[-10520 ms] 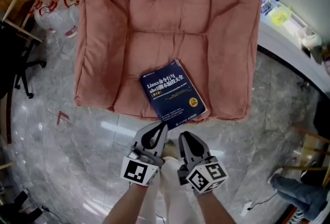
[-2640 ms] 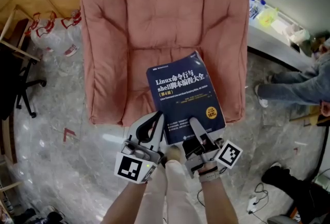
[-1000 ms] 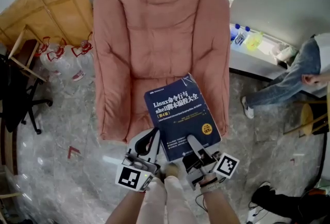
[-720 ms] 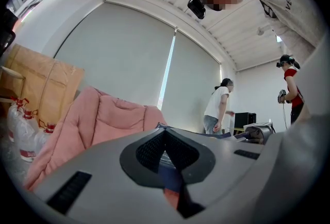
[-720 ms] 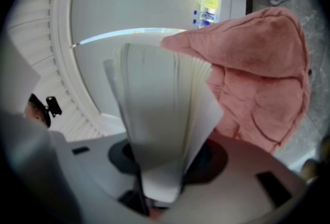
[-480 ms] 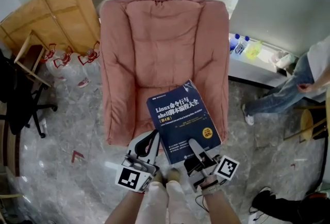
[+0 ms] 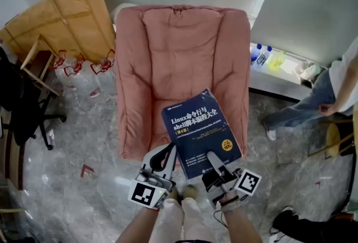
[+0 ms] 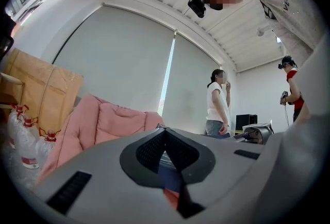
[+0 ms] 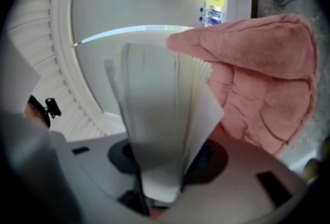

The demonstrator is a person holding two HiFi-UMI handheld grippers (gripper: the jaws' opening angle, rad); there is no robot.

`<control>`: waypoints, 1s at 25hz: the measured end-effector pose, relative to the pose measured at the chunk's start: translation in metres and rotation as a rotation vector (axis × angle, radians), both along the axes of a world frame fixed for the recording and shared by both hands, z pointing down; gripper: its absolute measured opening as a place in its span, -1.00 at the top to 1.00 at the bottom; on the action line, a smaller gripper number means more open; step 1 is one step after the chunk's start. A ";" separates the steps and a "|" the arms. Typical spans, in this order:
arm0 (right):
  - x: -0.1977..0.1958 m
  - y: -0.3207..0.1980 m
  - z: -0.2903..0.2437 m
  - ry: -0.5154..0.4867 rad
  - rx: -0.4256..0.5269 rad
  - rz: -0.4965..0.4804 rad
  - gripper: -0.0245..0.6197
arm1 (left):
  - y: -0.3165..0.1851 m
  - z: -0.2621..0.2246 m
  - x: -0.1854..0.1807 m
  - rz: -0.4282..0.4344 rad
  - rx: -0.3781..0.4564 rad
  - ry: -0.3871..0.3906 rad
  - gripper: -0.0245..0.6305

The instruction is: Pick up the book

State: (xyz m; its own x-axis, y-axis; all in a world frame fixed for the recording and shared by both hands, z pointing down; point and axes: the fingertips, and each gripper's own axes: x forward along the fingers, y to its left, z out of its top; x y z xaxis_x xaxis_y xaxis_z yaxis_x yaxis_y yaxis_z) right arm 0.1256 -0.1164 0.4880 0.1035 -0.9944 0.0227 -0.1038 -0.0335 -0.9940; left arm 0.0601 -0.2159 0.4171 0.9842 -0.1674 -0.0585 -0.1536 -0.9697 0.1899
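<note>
right gripper (image 7: pixel 215 160) clamped on near edge of book (image 7: pixel 199 129), page block sits between its jaws; book held in air over front of pink armchair (image 7: pixel 180 52); left gripper (image 7: pixel 166 153) jaws together, empty, just beside book

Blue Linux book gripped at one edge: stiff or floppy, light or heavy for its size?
The book looks thick, so it is probably heavy for a one-edge grip by the right tongs; it may sag or pivot. Its page block fans apart beyond the grip, suggesting a fairly floppy softcover.
</note>
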 end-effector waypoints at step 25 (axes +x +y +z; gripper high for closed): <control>-0.009 0.005 -0.033 0.010 0.033 -0.011 0.38 | 0.008 -0.044 -0.007 0.000 0.018 0.041 0.88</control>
State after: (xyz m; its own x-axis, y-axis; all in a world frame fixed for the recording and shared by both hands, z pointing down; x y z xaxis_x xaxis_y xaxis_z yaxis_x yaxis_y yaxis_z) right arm 0.1162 -0.1117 0.4553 0.0930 -0.9956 -0.0110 -0.1135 0.0004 -0.9935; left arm 0.0533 -0.2080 0.3727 0.9808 -0.1664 -0.1020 -0.1465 -0.9729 0.1789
